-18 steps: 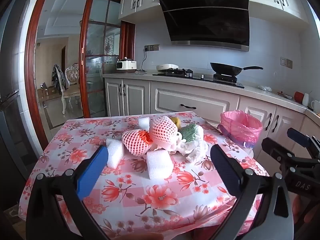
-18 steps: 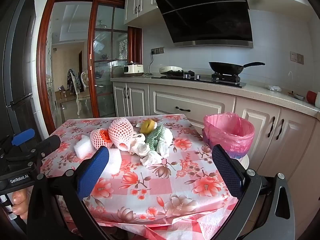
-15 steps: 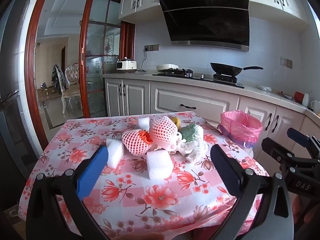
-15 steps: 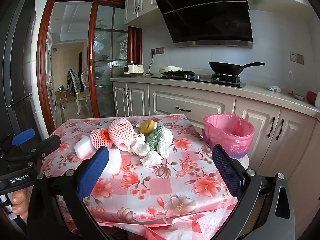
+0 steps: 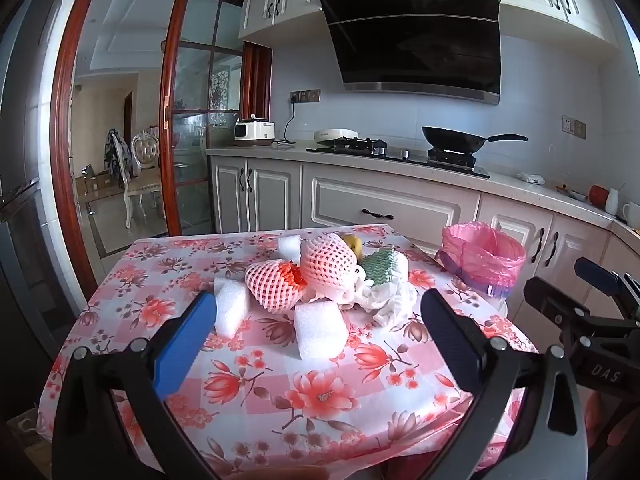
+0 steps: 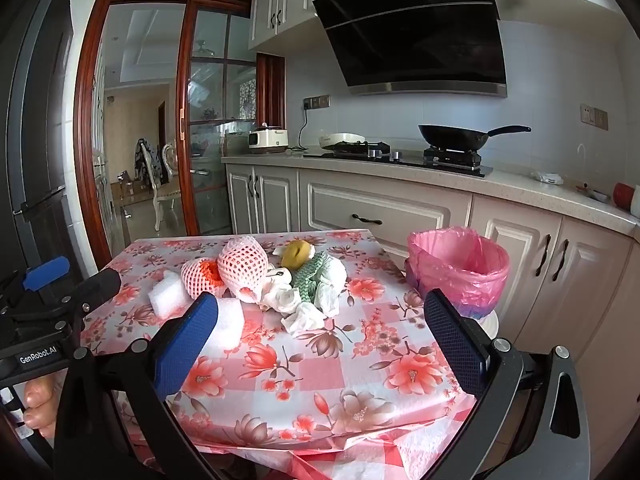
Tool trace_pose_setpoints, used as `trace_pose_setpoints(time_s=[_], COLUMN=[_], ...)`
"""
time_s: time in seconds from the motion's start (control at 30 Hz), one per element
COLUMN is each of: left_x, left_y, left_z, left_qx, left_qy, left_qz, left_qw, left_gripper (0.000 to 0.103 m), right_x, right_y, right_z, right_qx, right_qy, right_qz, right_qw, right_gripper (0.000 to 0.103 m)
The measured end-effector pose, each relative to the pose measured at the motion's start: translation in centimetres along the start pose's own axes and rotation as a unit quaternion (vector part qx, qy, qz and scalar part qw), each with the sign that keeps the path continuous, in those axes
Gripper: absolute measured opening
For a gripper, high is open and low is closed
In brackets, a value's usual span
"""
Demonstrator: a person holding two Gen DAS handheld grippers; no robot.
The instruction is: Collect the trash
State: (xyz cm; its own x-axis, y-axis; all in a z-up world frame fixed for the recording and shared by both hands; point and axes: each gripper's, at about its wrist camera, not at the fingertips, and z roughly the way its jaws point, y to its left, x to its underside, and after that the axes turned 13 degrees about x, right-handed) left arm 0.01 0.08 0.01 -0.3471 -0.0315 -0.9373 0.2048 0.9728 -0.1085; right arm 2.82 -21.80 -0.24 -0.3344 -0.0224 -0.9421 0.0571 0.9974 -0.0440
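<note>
No visible change: left gripper (image 5: pixel 316 336), right gripper (image 6: pixel 320 336) hold same pose.

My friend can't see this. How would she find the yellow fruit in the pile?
Look at the flowery tablecloth and the trash pile in its middle. At the pile's far edge, beside the taller pink foam net and above the green-patterned wad, sits the yellow fruit. It is the only bare, yellow thing there.

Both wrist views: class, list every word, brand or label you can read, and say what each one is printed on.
"GenRobot.AI": white print on the left gripper body, seen in the right wrist view.
"DAS": on the right gripper body, seen in the left wrist view; the rest of the word is cut off.
Sticker on the range hood, top right corner: too small to read.
Front panel of the rice cooker: too blurred to read.
</note>
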Motion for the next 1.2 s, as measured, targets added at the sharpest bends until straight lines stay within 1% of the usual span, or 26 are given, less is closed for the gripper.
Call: trace_pose_setpoints(time_s=[1.2], left_x=[-0.49], left_y=[0.30], left_z=[-0.33], left_qx=[0.000], left_qy=[-0.002], left_qz=[0.000], left_qw=[1.0000], left_gripper=[0.099], right_x=[-0.01], right_y=[-0.14], right_z=[0.00], right_qx=[0.000], right_qy=[0.000], right_qz=[0.001], right_qw=[1.000], right_gripper=[0.096])
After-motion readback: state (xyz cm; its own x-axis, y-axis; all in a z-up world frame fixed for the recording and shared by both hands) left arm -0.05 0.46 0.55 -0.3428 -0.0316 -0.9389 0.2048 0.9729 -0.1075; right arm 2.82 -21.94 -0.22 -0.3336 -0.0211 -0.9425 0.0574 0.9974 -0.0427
